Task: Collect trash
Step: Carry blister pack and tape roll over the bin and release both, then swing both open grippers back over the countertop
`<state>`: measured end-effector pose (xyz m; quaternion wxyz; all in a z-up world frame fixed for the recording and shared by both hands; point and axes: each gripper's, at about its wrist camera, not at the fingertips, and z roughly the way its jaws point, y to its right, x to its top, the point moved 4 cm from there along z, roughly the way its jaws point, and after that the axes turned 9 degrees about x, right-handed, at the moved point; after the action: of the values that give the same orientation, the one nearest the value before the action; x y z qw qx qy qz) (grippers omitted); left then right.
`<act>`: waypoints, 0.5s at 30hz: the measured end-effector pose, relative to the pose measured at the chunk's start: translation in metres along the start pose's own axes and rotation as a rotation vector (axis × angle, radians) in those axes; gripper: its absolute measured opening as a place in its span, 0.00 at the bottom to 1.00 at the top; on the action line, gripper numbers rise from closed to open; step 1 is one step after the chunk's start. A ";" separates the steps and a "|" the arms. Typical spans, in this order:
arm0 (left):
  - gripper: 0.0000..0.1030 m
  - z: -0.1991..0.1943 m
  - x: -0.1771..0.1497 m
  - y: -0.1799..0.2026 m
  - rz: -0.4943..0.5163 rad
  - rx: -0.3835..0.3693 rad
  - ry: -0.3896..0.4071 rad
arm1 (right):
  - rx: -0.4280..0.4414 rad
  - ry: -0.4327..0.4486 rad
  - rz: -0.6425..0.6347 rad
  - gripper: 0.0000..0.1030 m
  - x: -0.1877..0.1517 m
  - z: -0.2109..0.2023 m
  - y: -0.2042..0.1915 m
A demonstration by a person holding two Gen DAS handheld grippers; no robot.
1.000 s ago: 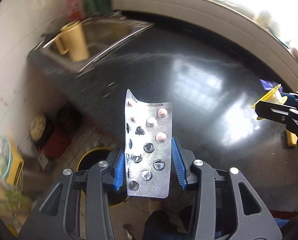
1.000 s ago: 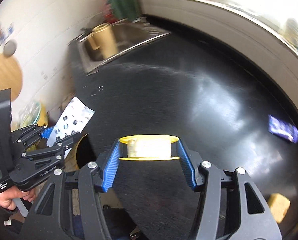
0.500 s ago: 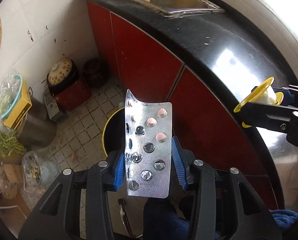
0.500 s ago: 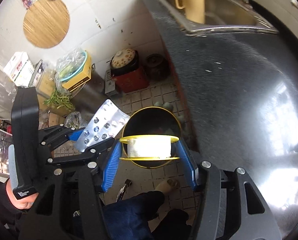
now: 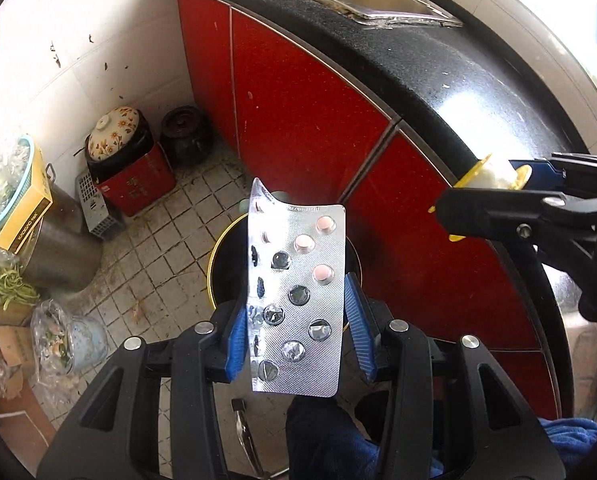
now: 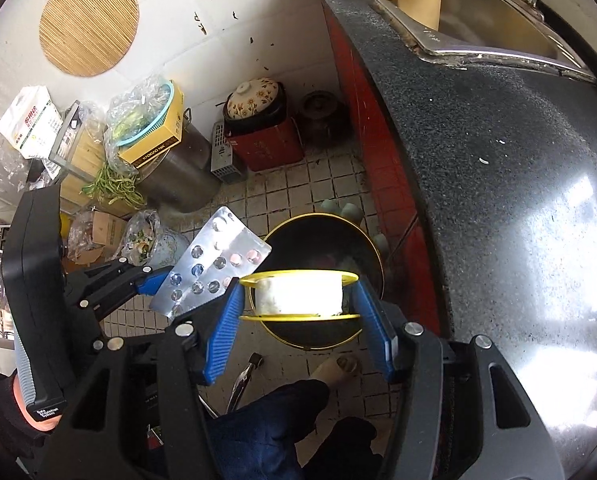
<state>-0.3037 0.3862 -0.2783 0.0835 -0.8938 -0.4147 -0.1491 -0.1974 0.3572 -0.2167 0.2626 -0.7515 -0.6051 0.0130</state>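
My left gripper point(image 5: 294, 322) is shut on a silver pill blister pack point(image 5: 296, 292), which stands upright between the blue pads. Below it on the floor sits a black trash bin with a yellow rim point(image 5: 215, 264). My right gripper point(image 6: 298, 310) is shut on a yellow spool of white tape point(image 6: 300, 295), held by its two flanges directly over the bin point(image 6: 318, 240). In the right wrist view the left gripper point(image 6: 160, 282) holds the blister pack point(image 6: 214, 266) just left of the bin. The spool point(image 5: 494, 174) also shows at the right of the left wrist view.
A black counter point(image 6: 498, 160) with red cabinet doors point(image 5: 298, 120) runs along the right; a steel sink point(image 6: 478, 20) with a tan jug is set in it. Pots, a red box point(image 6: 268, 148), bags and boxes crowd the tiled floor to the left. A person's dark trouser leg point(image 6: 266, 432) is below.
Both grippers swung off the countertop and down over the floor, ending above the bin. Each keeps its hold on its item.
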 end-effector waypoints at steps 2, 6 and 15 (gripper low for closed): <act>0.43 0.000 0.001 -0.001 0.011 0.008 0.011 | 0.004 0.004 -0.003 0.57 0.001 -0.001 0.000; 0.60 -0.001 0.001 -0.001 0.009 0.013 0.017 | -0.002 0.021 0.000 0.66 0.003 -0.007 -0.002; 0.74 -0.013 0.002 0.006 0.028 0.023 0.048 | -0.005 0.105 0.069 0.71 -0.008 -0.048 0.012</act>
<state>-0.3003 0.3808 -0.2658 0.1059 -0.8947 -0.4015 -0.1644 -0.1720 0.3304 -0.1823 0.2916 -0.7721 -0.5643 -0.0189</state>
